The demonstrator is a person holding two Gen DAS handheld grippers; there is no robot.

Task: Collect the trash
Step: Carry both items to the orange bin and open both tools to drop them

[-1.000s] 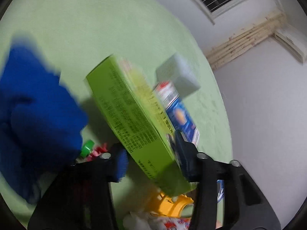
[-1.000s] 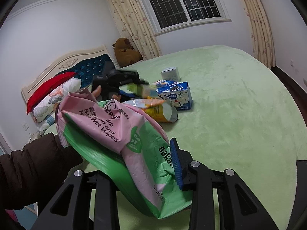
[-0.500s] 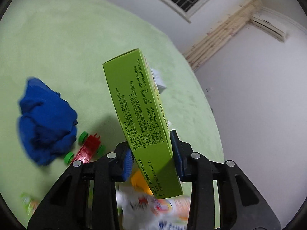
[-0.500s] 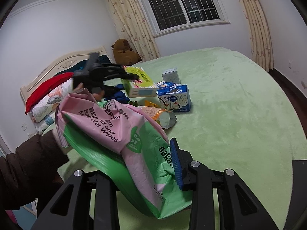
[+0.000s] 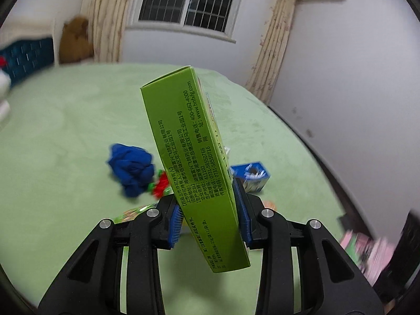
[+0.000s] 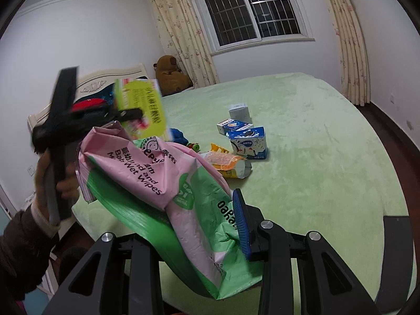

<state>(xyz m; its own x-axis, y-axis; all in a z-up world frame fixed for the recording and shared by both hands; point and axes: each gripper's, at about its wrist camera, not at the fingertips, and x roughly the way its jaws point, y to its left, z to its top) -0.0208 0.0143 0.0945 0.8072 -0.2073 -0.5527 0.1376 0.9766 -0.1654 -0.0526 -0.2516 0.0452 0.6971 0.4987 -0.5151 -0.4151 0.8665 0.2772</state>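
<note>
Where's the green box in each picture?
Left wrist: the green box stands mid-frame, pinched by the left gripper.
Right wrist: the same box is upper left, held up in the air by that gripper above the pink wipes bag.
Shared landmark: the blue-and-white carton on the bed.

4 boxes [image 6: 248, 143] – 2 pkts [image 6: 227, 164], 1 blue cloth [image 5: 131, 169], 1 toy [image 5: 160, 185]

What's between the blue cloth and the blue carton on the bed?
In the left wrist view, the green box held by the left tool stands between blue cloth and blue carton.
</note>
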